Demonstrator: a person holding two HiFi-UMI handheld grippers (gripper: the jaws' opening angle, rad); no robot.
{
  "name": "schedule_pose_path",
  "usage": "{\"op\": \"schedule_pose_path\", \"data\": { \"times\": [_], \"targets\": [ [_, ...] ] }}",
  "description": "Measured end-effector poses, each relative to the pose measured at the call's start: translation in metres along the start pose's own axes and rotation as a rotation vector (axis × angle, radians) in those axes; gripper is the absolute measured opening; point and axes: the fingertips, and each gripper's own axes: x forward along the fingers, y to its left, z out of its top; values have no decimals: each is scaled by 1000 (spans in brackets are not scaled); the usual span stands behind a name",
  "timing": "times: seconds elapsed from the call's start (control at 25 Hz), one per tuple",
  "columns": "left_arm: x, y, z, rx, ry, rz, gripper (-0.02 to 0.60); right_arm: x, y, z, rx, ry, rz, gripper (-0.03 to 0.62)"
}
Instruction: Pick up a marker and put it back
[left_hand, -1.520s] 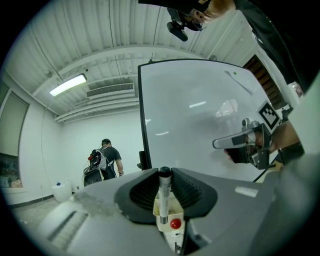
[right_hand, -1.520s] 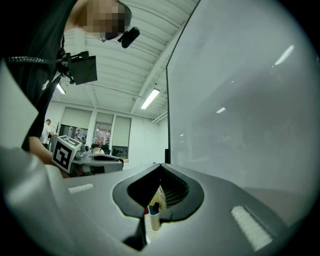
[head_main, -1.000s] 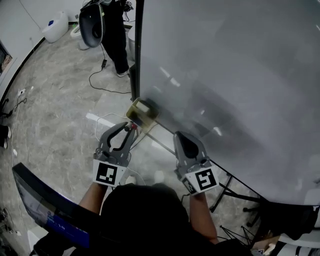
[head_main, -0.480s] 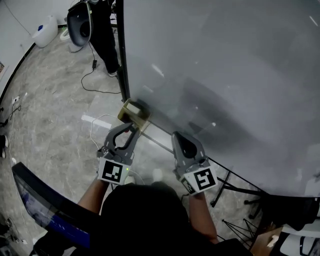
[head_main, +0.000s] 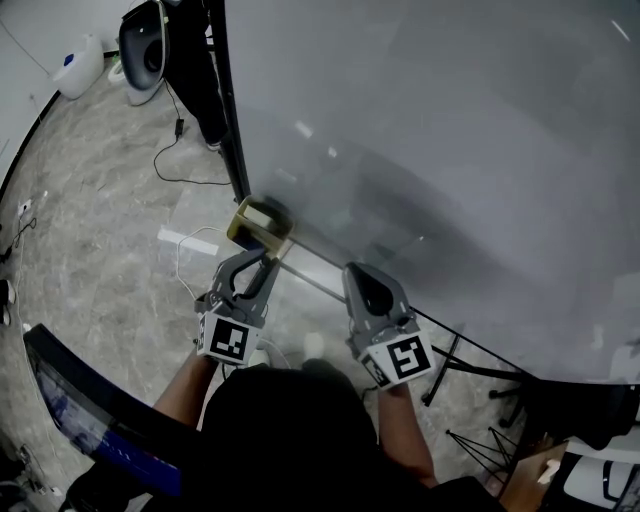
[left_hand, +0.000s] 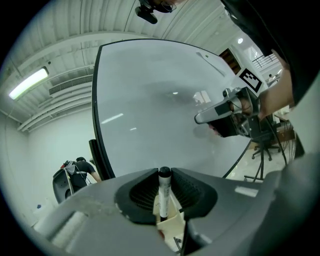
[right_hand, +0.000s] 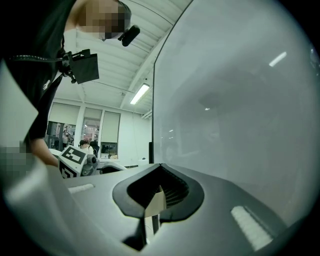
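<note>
Gripping a slim white marker with a black cap (left_hand: 162, 199) upright between its pads, the left gripper (left_hand: 164, 171) faces the large pale-grey whiteboard (left_hand: 150, 110). To its right, the right gripper (right_hand: 161, 164) is closed and empty.

Marker half hidden, board cropped
The marker (left_hand: 162, 197) loses its lower barrel between the left gripper (left_hand: 164, 176)'s fingers; the whiteboard (head_main: 450, 150) runs off the head view's top and right edges.

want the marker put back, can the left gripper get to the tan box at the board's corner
Probably yes: the left gripper, shut on the marker, has its tips just short of the tan box, with nothing visible between them.
</note>
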Motion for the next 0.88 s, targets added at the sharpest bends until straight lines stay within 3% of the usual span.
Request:
{"op": "schedule_pose_path", "data": {
  "times": [0.88],
  "targets": [
    [12,-14,-27,32,66,-51,83,-6,-8,-2,2,11,-25,9]
  ]
}}
